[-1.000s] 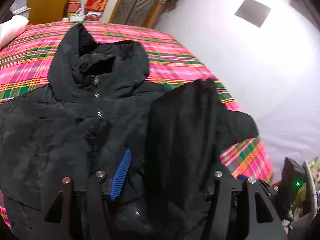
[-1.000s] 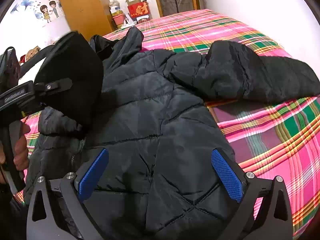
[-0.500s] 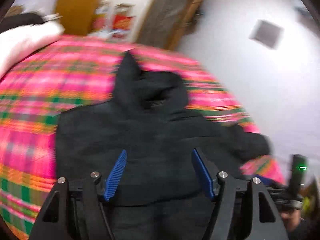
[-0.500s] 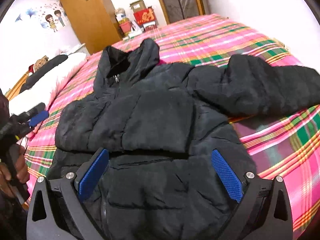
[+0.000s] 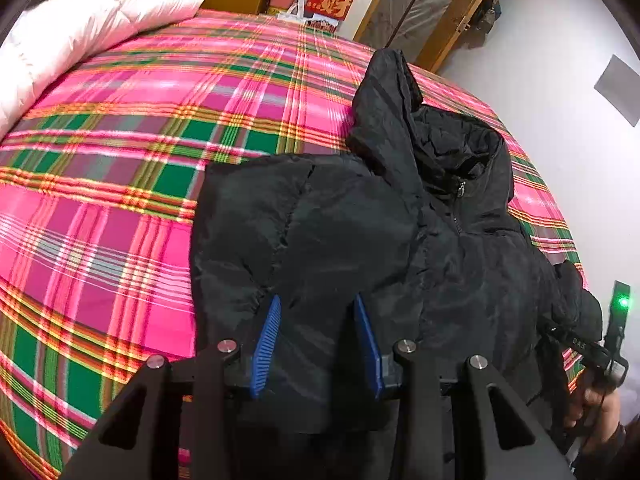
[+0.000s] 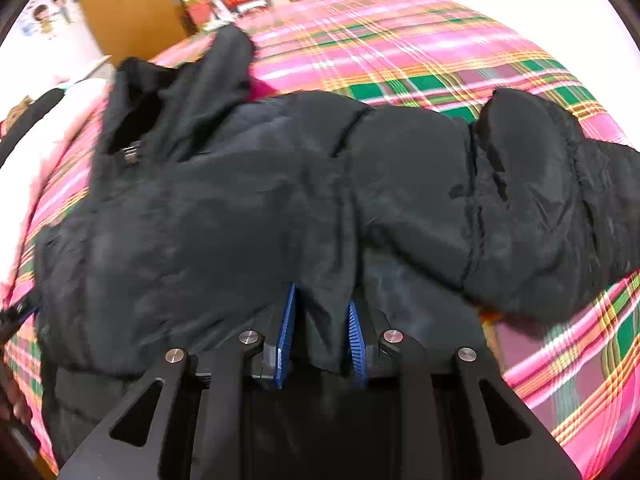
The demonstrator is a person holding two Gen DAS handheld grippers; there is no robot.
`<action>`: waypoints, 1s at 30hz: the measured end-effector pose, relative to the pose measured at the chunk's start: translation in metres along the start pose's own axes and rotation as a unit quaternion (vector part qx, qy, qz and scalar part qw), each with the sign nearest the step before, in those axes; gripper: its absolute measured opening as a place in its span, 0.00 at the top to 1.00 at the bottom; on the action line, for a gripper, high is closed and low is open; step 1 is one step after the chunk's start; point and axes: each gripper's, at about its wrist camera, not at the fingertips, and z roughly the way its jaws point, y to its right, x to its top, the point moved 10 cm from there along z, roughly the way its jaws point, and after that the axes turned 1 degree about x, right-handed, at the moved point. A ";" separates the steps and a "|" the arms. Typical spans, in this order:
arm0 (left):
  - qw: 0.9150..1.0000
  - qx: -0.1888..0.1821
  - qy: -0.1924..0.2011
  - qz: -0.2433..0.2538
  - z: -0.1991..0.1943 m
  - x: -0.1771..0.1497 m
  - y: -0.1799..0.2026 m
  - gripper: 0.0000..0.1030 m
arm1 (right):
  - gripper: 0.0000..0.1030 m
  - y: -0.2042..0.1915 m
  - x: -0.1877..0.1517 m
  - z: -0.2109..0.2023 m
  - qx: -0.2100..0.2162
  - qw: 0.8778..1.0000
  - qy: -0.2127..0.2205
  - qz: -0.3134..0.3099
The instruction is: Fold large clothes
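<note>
Left wrist view: the left gripper (image 5: 316, 340) has just been closing, its blue ribbed pads partly apart with a fold of the black quilted hooded jacket (image 5: 400, 240) between them; whether they pinch it is unclear. The jacket lies on the pink-and-green plaid bedspread (image 5: 120, 200), hood toward 12 o'clock.

Right wrist view: the right gripper (image 6: 320, 332) (blurred) has just narrowed, clamping a jacket ridge; one sleeve extends toward 3 o'clock.

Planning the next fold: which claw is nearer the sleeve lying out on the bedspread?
Right. The right claw, jaws just closing on jacket fabric, sits beside the sleeve; the left claw, also closing on fabric, works the jacket's far side.
</note>
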 end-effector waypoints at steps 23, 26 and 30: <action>1.000 0.023 -0.004 -0.009 0.038 0.022 -0.034 0.60 | 0.73 -0.038 0.043 0.044 -0.020 0.995 0.021 -0.099; 0.999 0.033 -0.006 -0.027 0.024 0.025 -0.034 0.61 | 0.72 -0.040 0.043 0.013 -0.028 0.995 0.029 -0.089; 0.999 0.023 0.037 -0.002 -0.017 0.029 -0.006 0.62 | 0.71 -0.050 0.022 -0.030 0.002 0.993 0.068 -0.096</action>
